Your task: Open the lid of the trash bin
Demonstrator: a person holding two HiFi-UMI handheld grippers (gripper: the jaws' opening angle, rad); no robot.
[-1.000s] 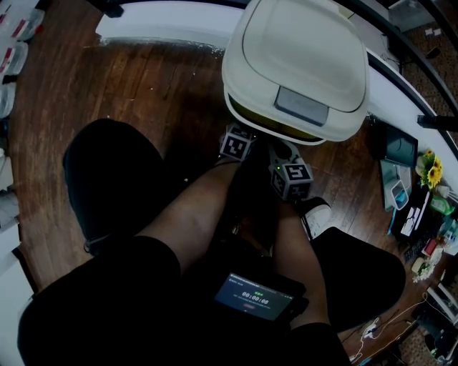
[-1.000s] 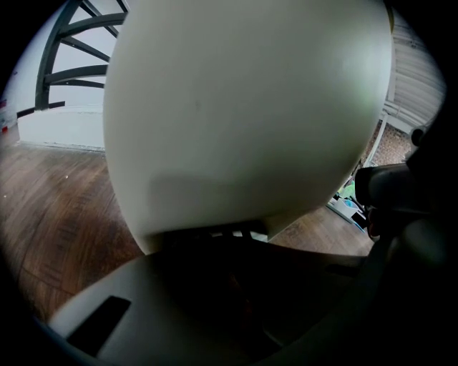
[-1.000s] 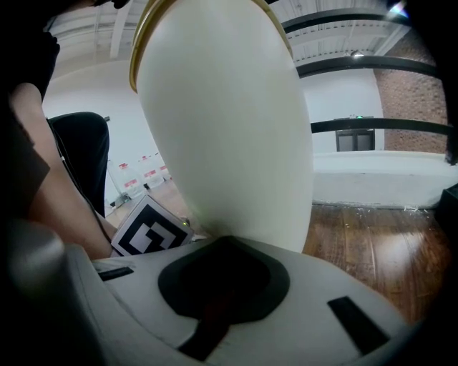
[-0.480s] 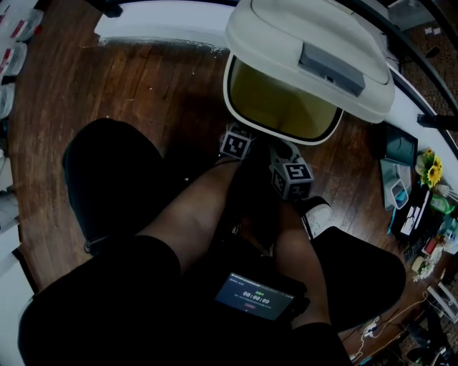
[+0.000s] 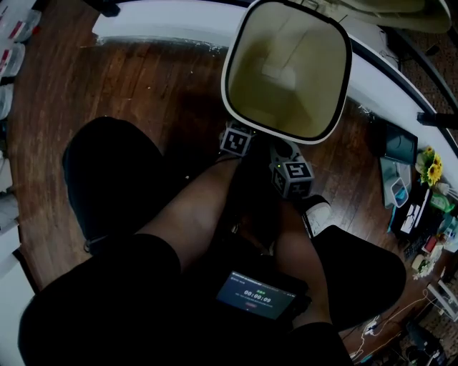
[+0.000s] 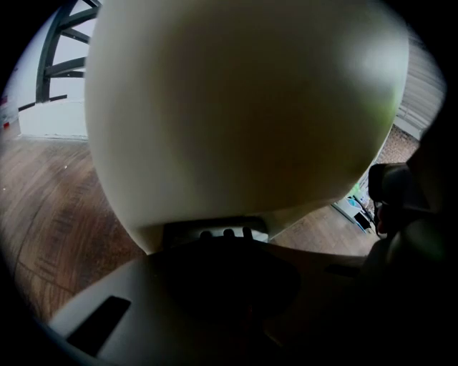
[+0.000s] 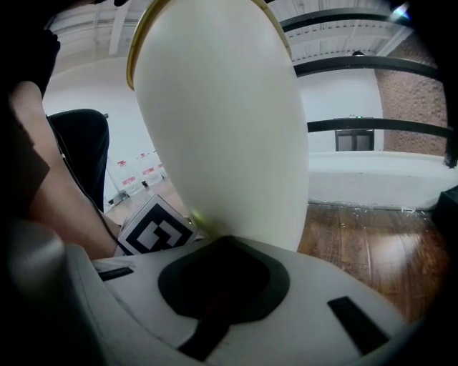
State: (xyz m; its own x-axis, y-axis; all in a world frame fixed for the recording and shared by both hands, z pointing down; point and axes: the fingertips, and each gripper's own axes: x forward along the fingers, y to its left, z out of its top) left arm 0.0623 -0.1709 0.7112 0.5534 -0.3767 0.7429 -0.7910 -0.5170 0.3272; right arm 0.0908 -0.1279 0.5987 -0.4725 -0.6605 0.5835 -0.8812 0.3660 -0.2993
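— Dark wooden floor (image 5: 143,86) is running under everything, with a low white wall (image 5: 164,28) curving along its far edge. Where is the trash bin sitting?

— The trash bin (image 5: 227,68) is standing at the far centre, its mouth gaping wide and its yellowish inside showing. Its lid (image 5: 408,18) is tilting back beyond the far right rim, fully off the opening.

— And what are the tongs doing?

— Both are reaching low against the near side of the bin. The left tongs (image 6: 225,250) are lying pressed together with nothing between them, nosing at a grey plate (image 6: 215,230) at the bin's foot. The right tongs (image 7: 229,243) are also lying together and empty, right up against the bin's cream wall.

— Anything else showing?

— The left marker cube (image 5: 236,142) and the right marker cube (image 5: 293,177) are sitting just near of the bin, above the person's bare legs (image 5: 193,214). A small screen (image 5: 252,294) is glowing on the lap.
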